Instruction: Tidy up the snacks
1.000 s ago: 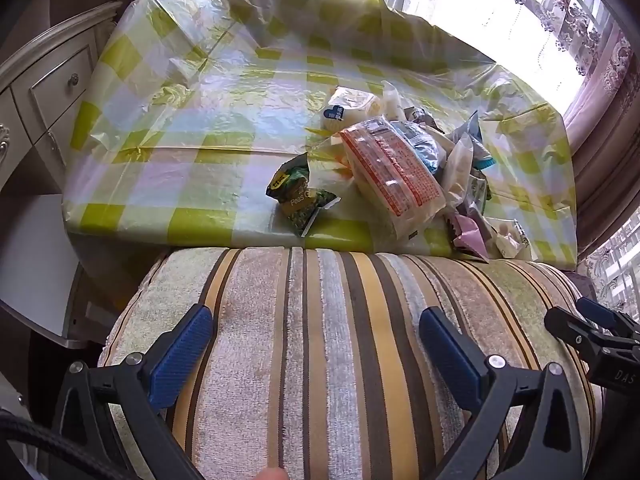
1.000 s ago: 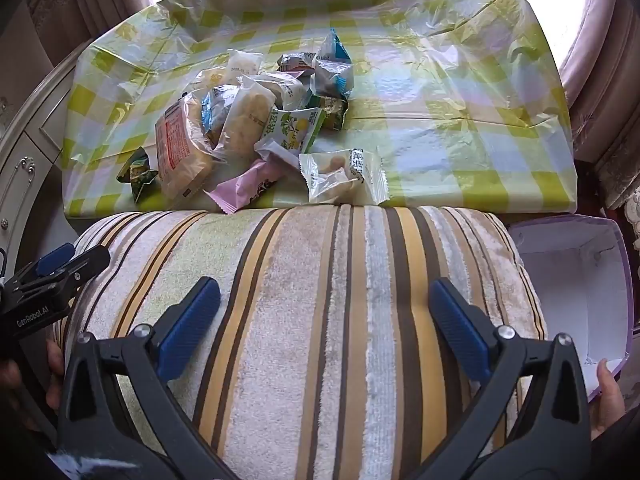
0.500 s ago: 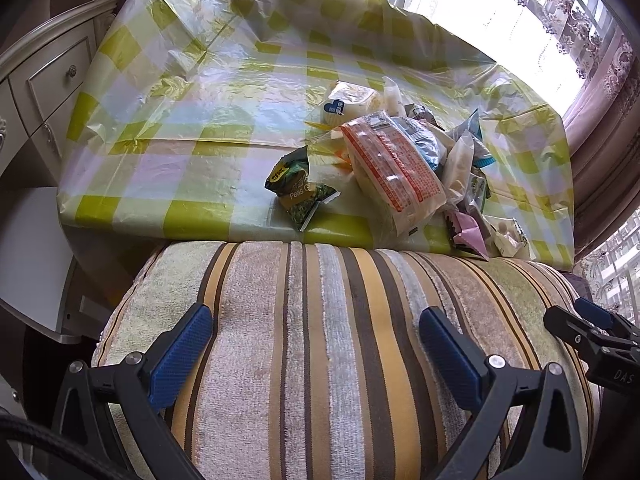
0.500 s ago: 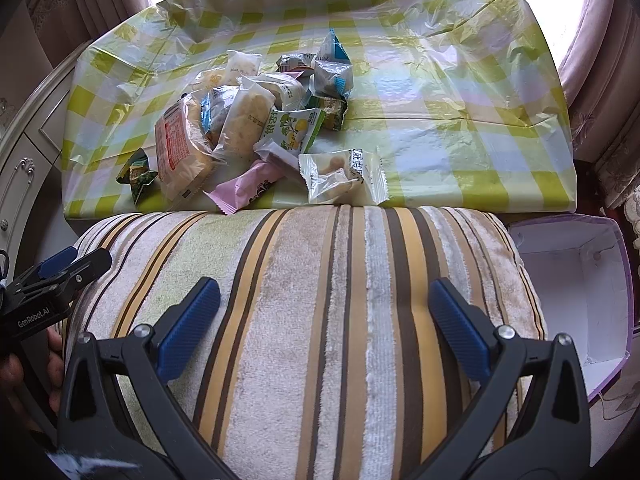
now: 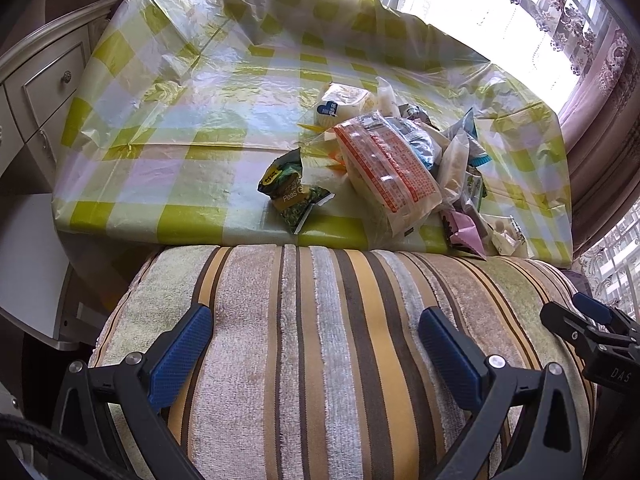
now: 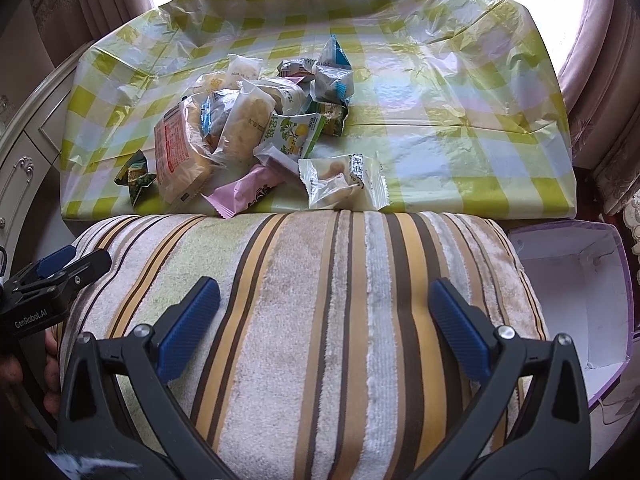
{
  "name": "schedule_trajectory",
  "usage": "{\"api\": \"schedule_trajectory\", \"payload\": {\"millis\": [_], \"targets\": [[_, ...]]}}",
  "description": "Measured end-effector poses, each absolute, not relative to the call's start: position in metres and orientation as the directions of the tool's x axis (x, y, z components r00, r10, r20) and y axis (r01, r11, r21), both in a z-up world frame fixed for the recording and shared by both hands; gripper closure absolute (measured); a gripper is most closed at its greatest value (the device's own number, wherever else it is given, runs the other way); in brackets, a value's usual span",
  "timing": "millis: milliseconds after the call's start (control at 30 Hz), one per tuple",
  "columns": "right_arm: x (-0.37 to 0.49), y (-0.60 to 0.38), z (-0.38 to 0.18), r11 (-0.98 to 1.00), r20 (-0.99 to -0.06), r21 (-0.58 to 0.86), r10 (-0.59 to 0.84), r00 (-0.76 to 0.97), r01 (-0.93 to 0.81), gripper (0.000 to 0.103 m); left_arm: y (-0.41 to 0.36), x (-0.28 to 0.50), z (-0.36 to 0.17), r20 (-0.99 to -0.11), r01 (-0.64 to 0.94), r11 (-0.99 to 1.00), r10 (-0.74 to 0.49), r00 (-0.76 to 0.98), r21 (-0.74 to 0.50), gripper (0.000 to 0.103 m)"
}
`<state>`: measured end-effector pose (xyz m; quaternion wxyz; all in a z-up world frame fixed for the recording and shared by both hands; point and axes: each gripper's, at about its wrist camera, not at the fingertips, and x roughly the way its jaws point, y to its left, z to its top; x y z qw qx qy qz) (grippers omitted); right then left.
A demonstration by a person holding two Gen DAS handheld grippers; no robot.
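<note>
- A table covered by a yellow-green checked plastic cloth (image 5: 168, 128) fills the far half of both views; its left part and its right part (image 6: 460, 128) lie bare, with the snacks heaped between.
- A striped cushion (image 5: 320, 340) runs along the table's near edge, under both grippers, and its far rim touches the cloth's overhang.
- Only the right wrist view shows a purple-walled box with a white inside (image 6: 576, 300), standing low beside the cushion's right end, below the table's right corner.
- Only the left wrist view shows a pale drawer unit (image 5: 44, 92) against the table's left side, and a window with lace curtains (image 5: 560, 12) to the far right.
- The left gripper (image 5: 316, 344) hangs above the cushion with its blue-padded fingers spread wide, nothing between them.
- The right gripper (image 6: 324, 316) hangs likewise, fingers wide apart and empty; each gripper's tip shows at the other view's margin.
- The snack pile (image 6: 256, 120) sits left of centre on the table in the right wrist view, reaching the near edge.
- A large clear bag with red print (image 5: 384, 168) leans on the pile's left flank.
- A clear packet of pale round pieces (image 6: 344, 184) lies at the near edge, just right of a pink packet (image 6: 244, 194) whose corner overhangs onto the cushion.
- A green pea packet (image 5: 292, 196) lies apart from the pile, on its left, near the edge.
</note>
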<state>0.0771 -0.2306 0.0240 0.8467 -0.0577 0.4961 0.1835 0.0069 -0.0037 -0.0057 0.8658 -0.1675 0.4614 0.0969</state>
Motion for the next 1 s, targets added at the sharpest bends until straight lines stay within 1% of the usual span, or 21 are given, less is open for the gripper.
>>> {"api": "schedule_trajectory", "payload": {"millis": [1000], "targets": [[0.0788,-0.2290,0.0231,0.926,-0.864,0.077,0.247,0.438,-0.370,0.000,-0.0033,0.0079,-0.0056,-0.833,-0.323,0.925,0.014,0.553,-0.199,0.000]]}}
